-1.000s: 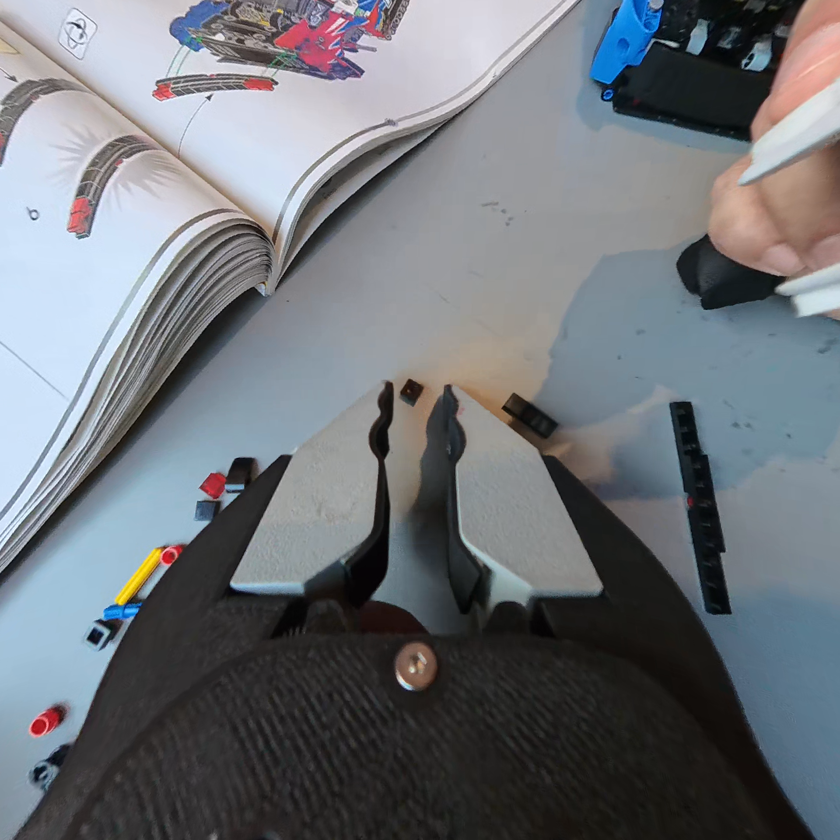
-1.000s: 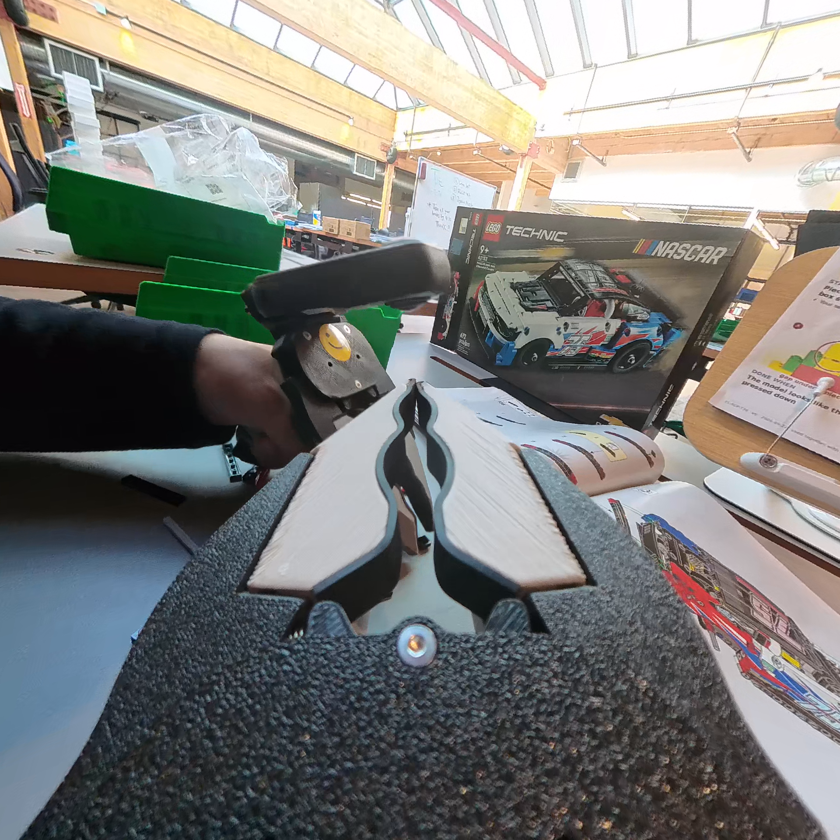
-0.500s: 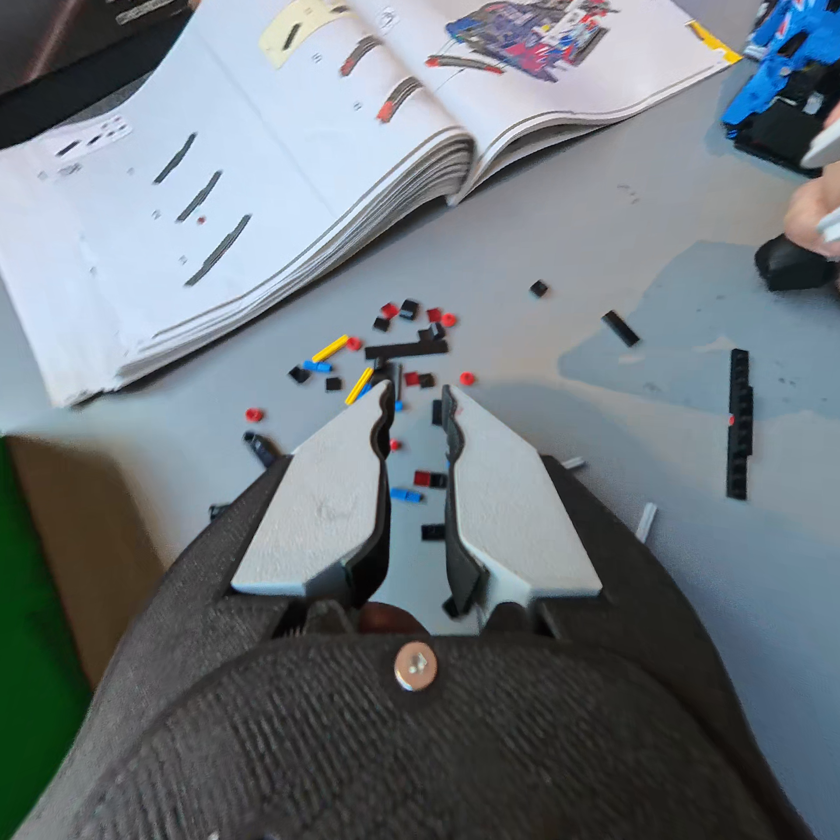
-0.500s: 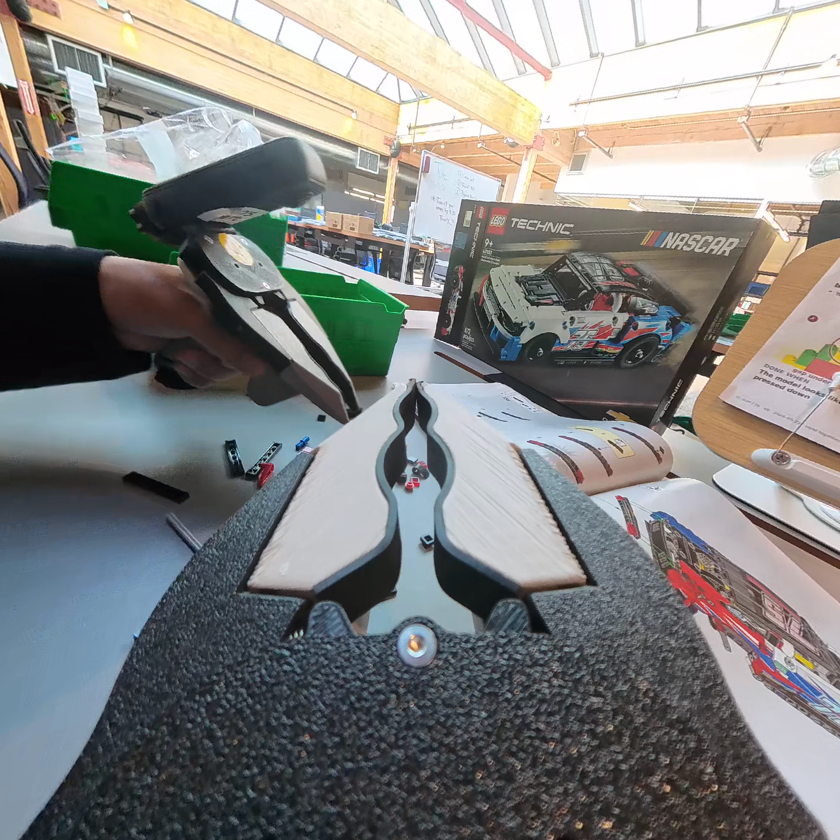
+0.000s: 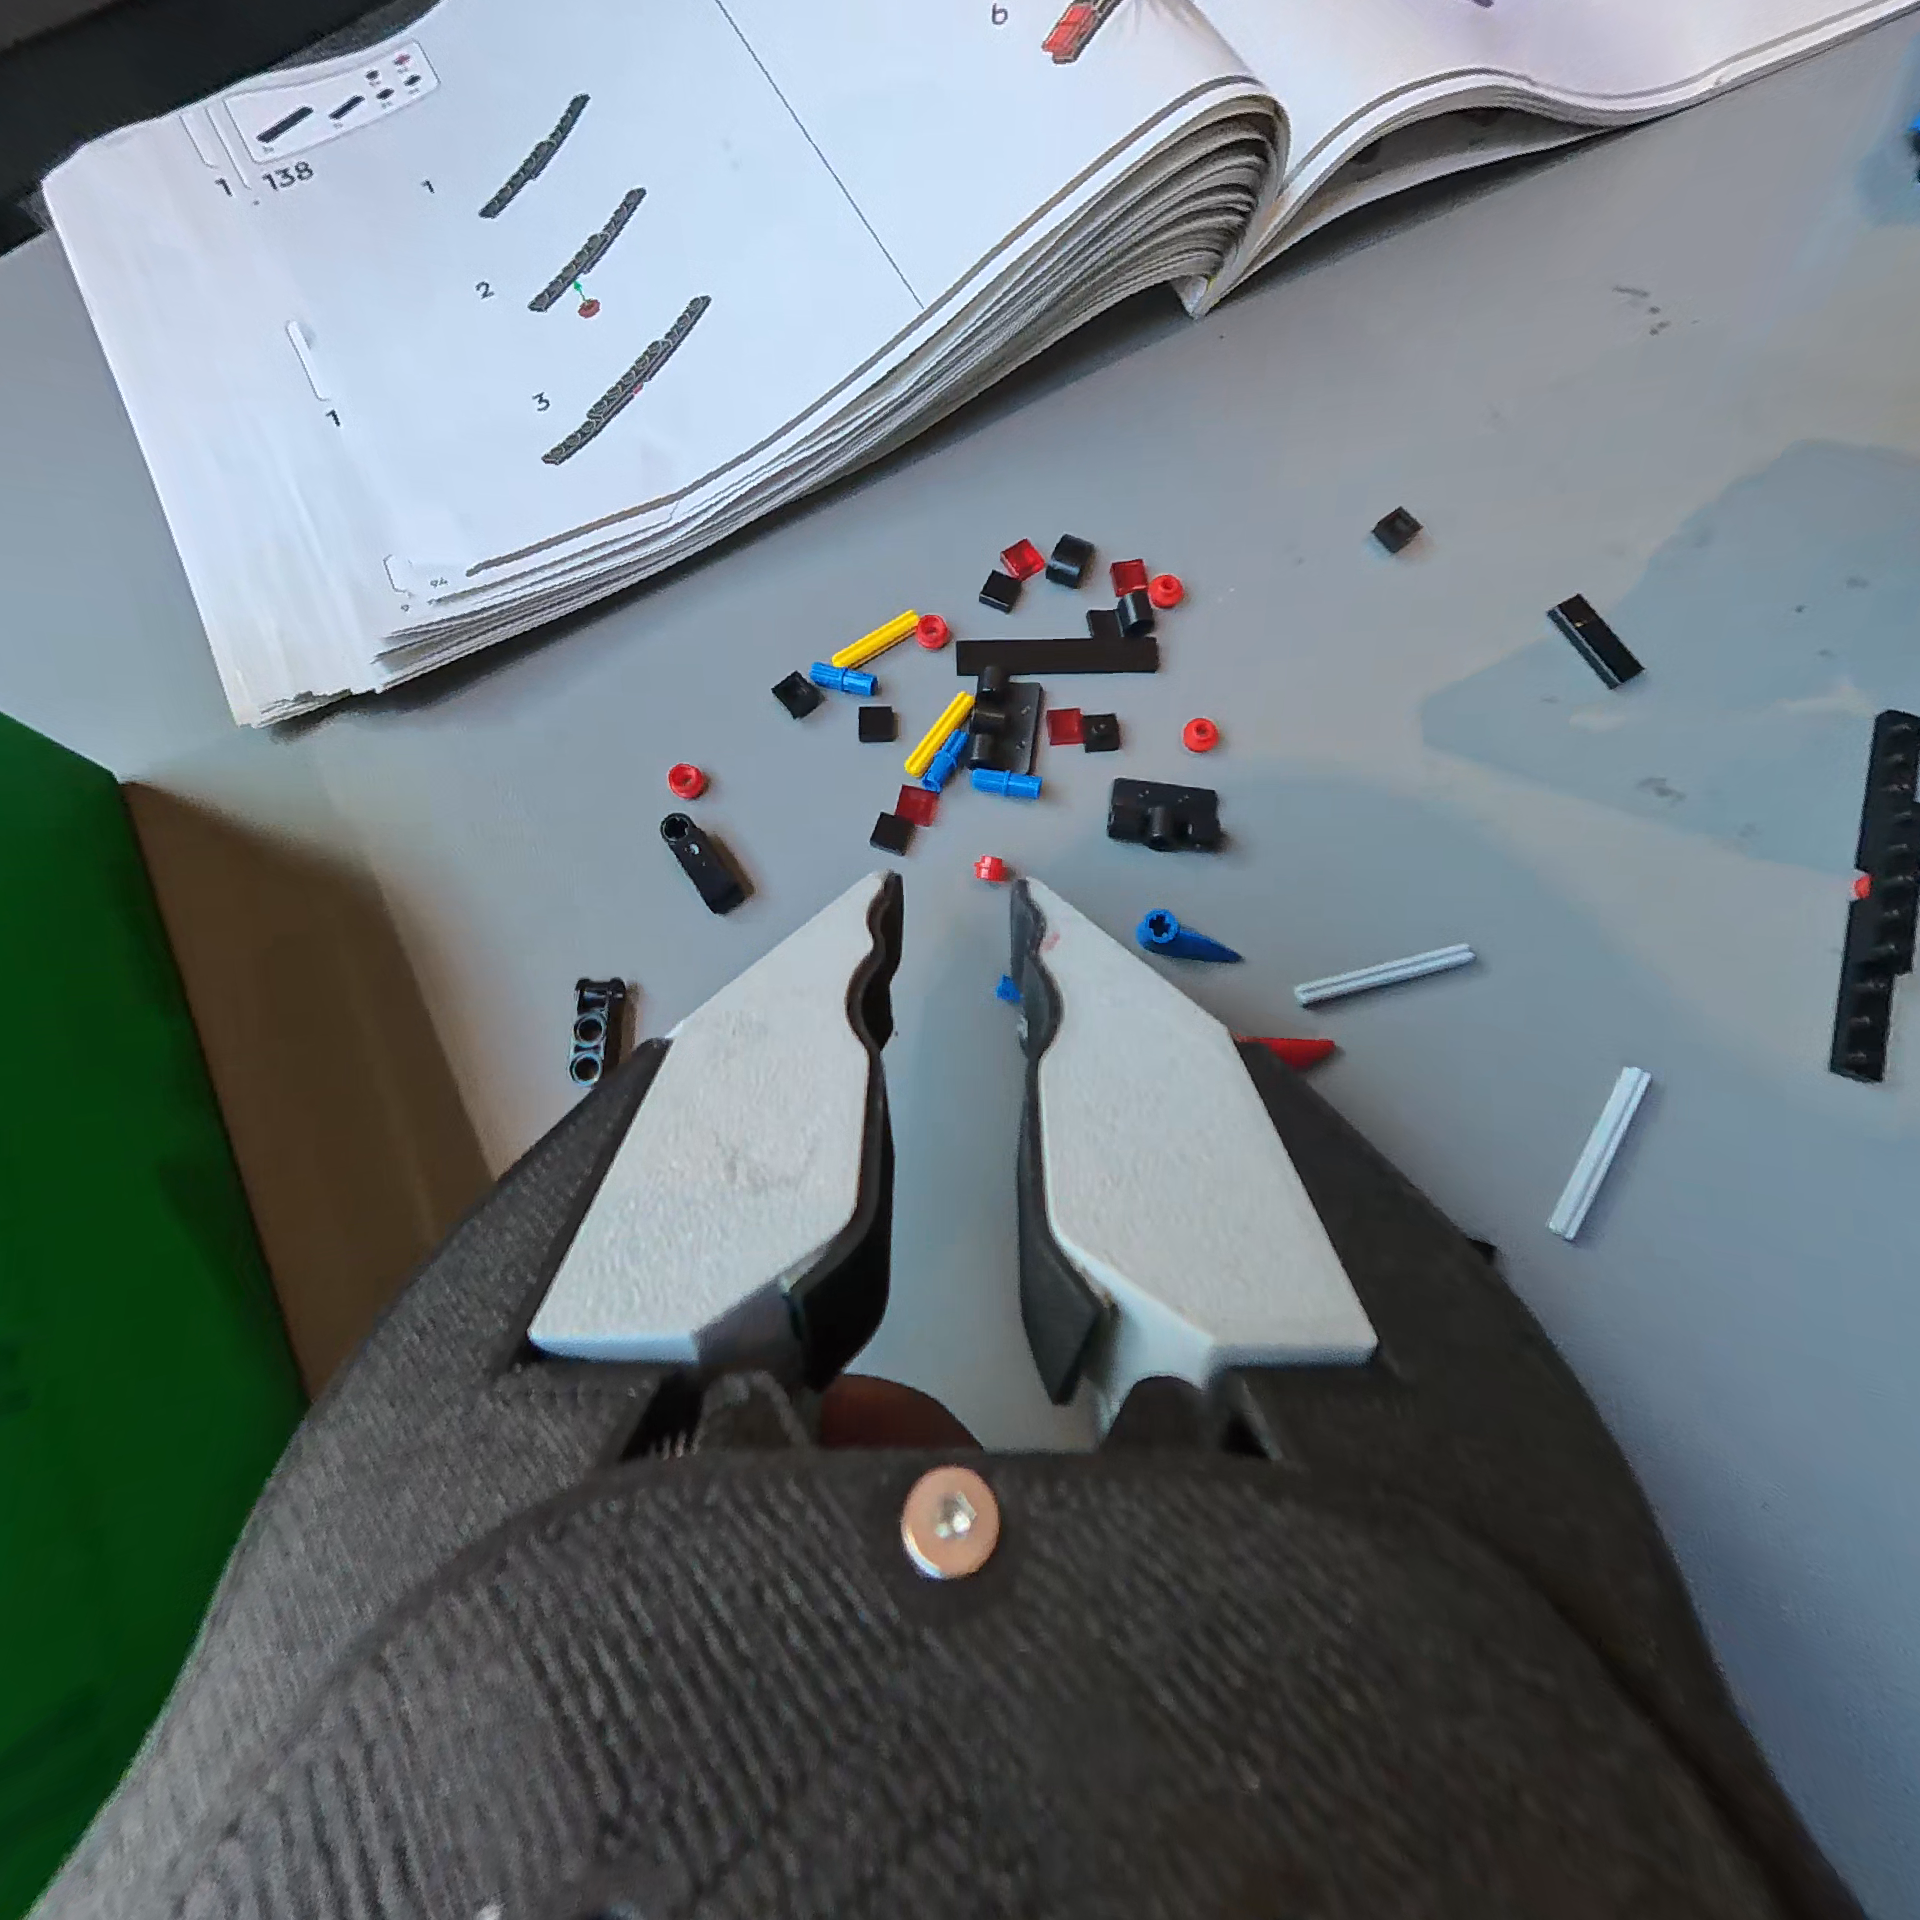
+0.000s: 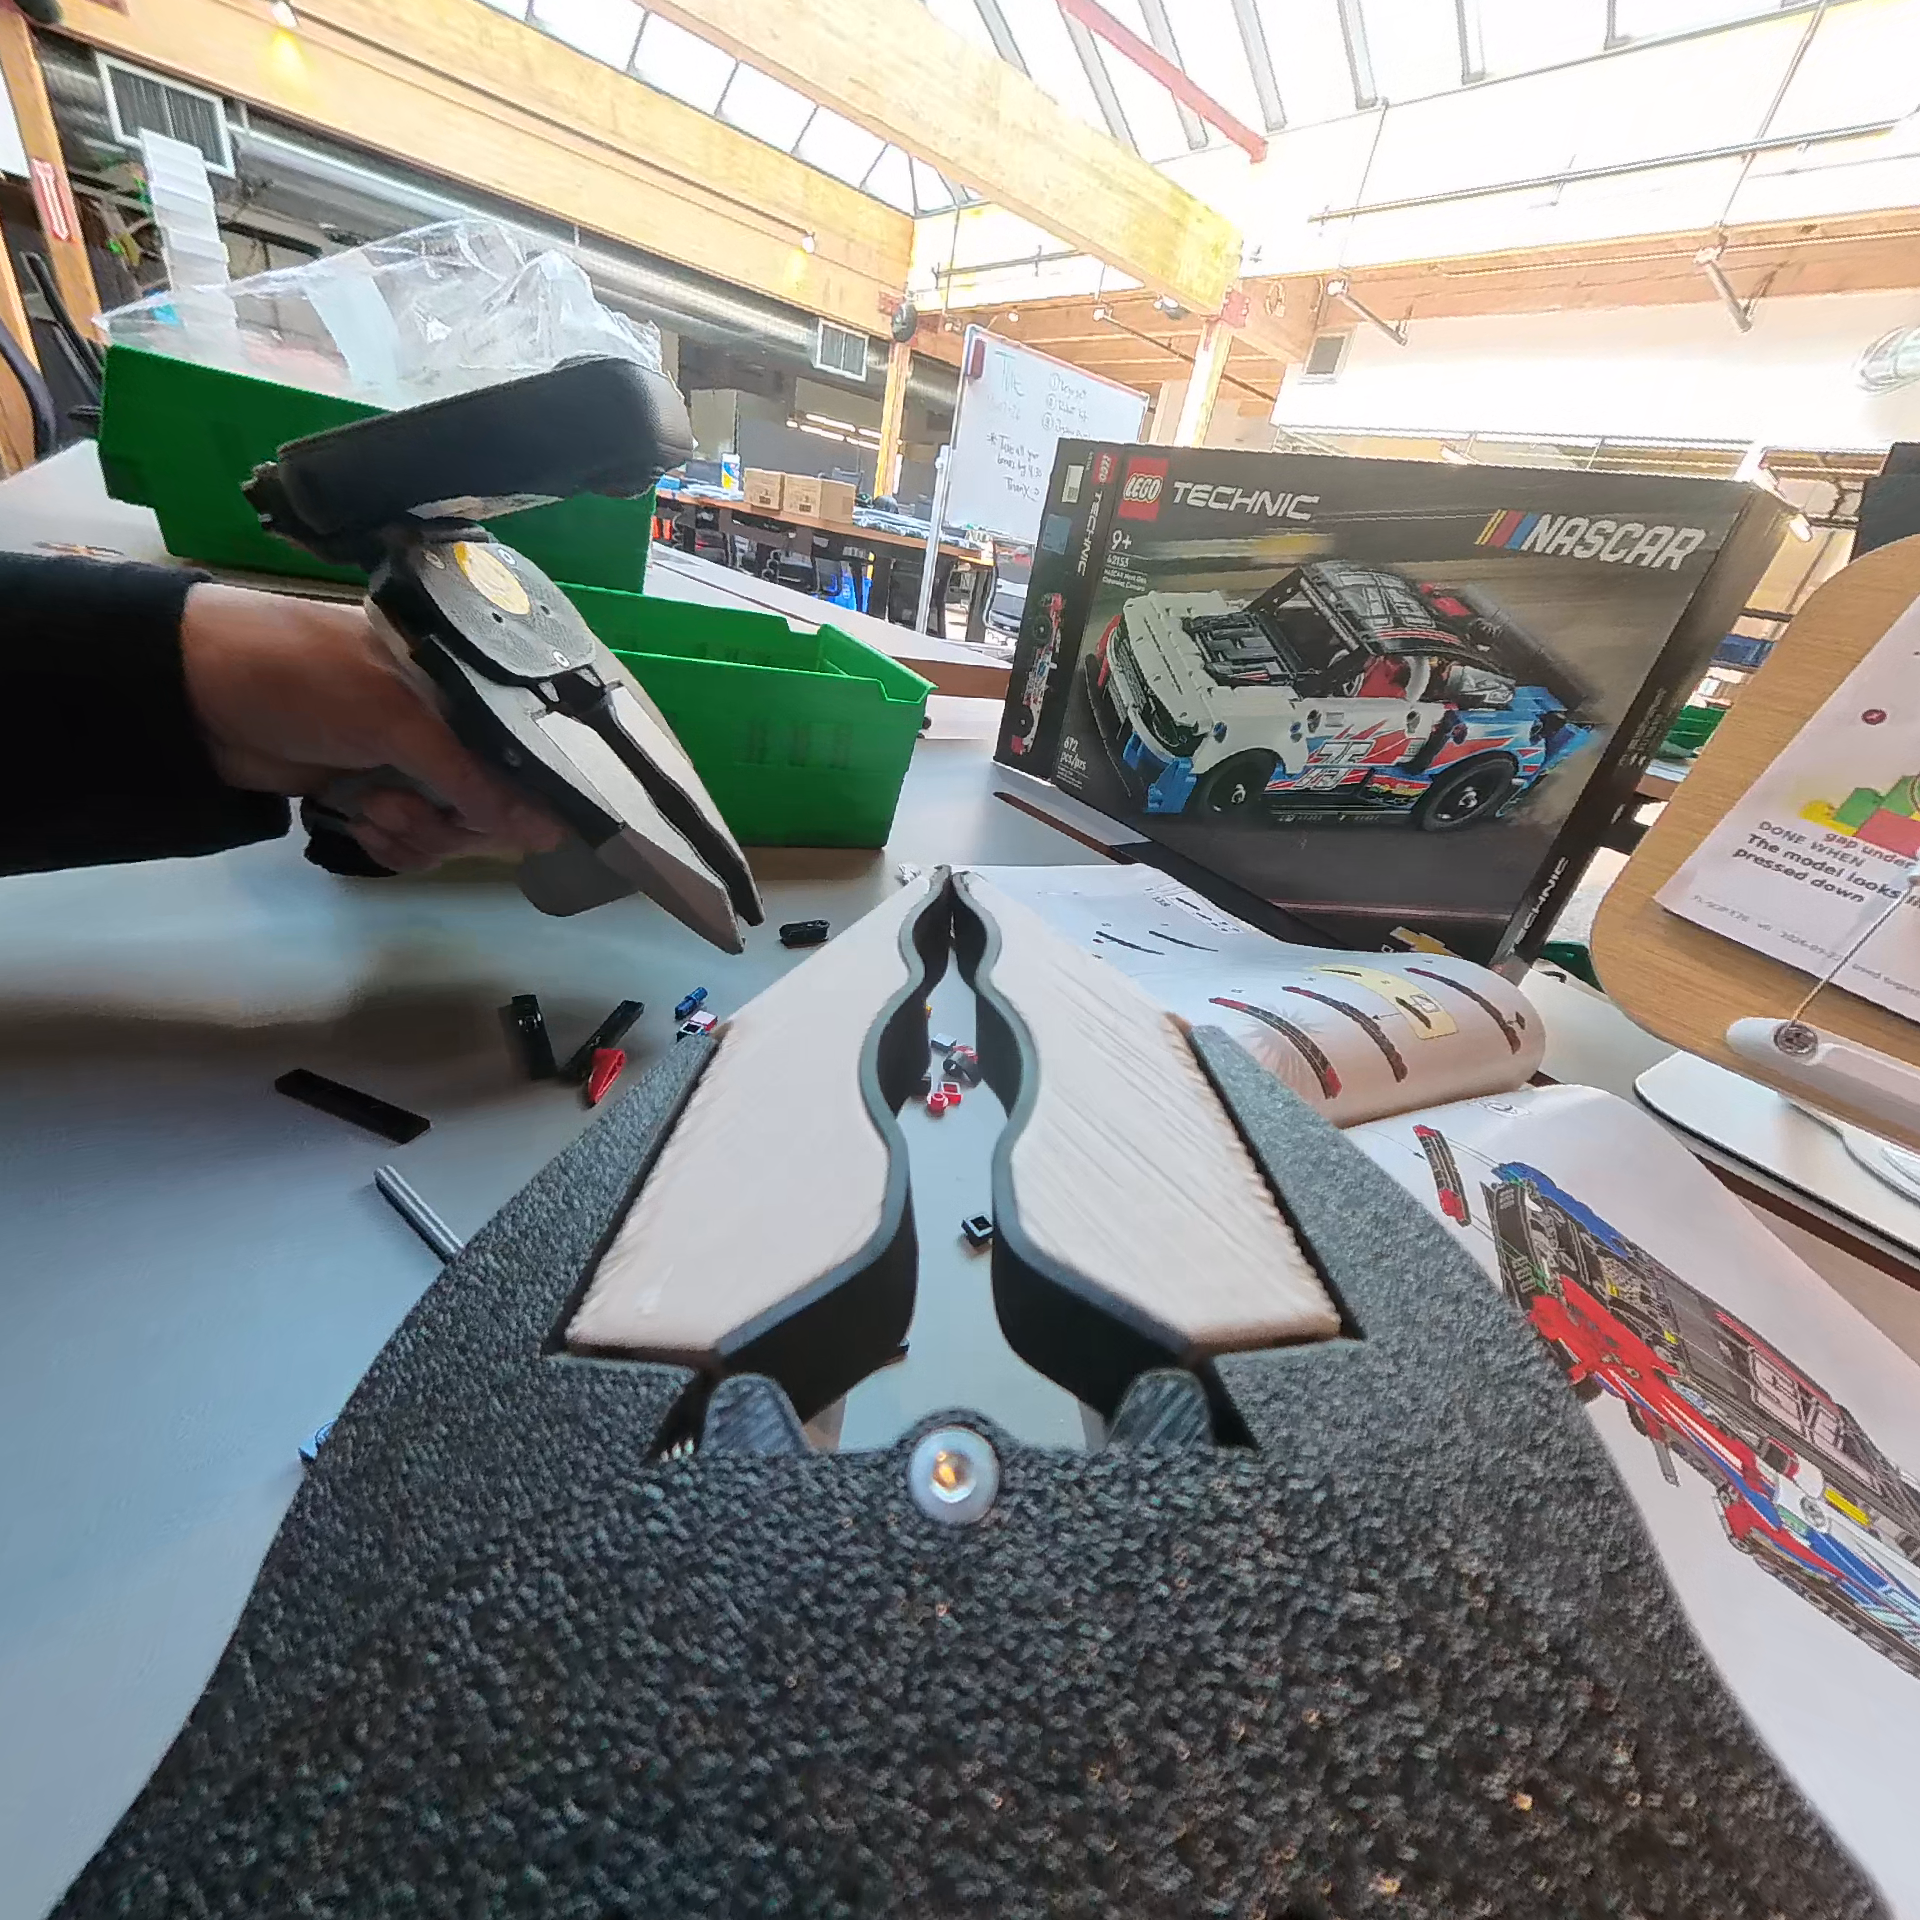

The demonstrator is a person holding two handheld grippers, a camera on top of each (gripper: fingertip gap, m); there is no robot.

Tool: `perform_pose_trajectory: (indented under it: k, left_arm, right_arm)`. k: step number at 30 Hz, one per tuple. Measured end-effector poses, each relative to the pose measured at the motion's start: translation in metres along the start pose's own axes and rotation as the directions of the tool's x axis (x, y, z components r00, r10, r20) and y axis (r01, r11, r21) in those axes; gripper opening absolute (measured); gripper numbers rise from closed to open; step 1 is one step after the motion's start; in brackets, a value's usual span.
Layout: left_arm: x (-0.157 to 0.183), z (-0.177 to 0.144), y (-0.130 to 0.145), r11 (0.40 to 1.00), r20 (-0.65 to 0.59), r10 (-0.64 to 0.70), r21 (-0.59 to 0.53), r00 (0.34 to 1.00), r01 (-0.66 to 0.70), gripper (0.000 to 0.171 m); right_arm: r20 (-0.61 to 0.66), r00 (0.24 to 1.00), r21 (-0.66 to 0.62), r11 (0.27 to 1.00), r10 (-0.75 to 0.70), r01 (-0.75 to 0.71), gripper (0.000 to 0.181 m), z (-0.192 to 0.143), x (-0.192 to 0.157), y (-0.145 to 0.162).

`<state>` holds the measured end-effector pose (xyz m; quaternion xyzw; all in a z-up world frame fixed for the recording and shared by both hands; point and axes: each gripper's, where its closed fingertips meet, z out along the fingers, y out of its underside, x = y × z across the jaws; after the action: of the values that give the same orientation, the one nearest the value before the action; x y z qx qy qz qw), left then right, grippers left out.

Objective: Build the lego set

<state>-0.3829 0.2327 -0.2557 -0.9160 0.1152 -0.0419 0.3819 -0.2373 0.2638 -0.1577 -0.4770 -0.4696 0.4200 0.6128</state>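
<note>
My left gripper (image 5: pixel 958 885) is open and empty, low over the grey table, at the near edge of a scatter of small red, black, blue and yellow Lego parts (image 5: pixel 997 707). A small red round stud (image 5: pixel 990 868) lies just ahead of its tips. A long black beam (image 5: pixel 1883 894) with a red pin lies at the right edge. My right gripper (image 6: pixel 951 885) is shut and empty, held above the table and pointing over the same parts (image 6: pixel 951 1081). The left gripper also shows in the right wrist view (image 6: pixel 740 928), held by a hand and angled down.
The open instruction book (image 5: pixel 520 312) lies behind the parts and also shows on the right (image 6: pixel 1351 1008). Green bins (image 6: pixel 769 717) and the set's box (image 6: pixel 1351 675) stand behind. Two grey axles (image 5: pixel 1382 974) and a blue cone piece (image 5: pixel 1179 935) lie to the right. A wooden stand (image 6: pixel 1704 935) is far right. Left tips to right tips: about 20 cm. To the open instruction book (image 5: pixel 520 312): left tips about 20 cm, right tips about 30 cm.
My left gripper rose from the table, swung left away from the single black piece, and came down over the scatter of small parts. The right gripper stayed almost still and shut.
</note>
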Motion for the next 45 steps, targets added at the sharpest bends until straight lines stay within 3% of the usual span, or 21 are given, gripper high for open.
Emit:
perform_pose_trajectory:
  k: [28, 38, 45]
  left_arm:
    - [-0.013, -0.001, 0.002, 1.0, 0.014, -0.008, -0.006, 1.0, 0.009, 0.016]
    - [0.022, 0.001, 0.016, 0.995, -0.143, 0.064, -0.068, 0.988, -0.075, 0.016]
    - [0.032, -0.001, 0.018, 0.989, -0.179, 0.11, -0.074, 0.978, -0.124, 0.011]
  right_arm:
    - [0.006, 1.0, -0.009, 1.0, 0.019, -0.019, 0.0, 0.001, 0.001, 0.003]
    - [0.007, 1.0, -0.016, 1.0, 0.019, -0.019, 0.0, 0.002, 0.001, 0.005]
    - [0.009, 1.0, -0.017, 1.0, 0.022, -0.022, 0.0, 0.002, 0.001, 0.005]
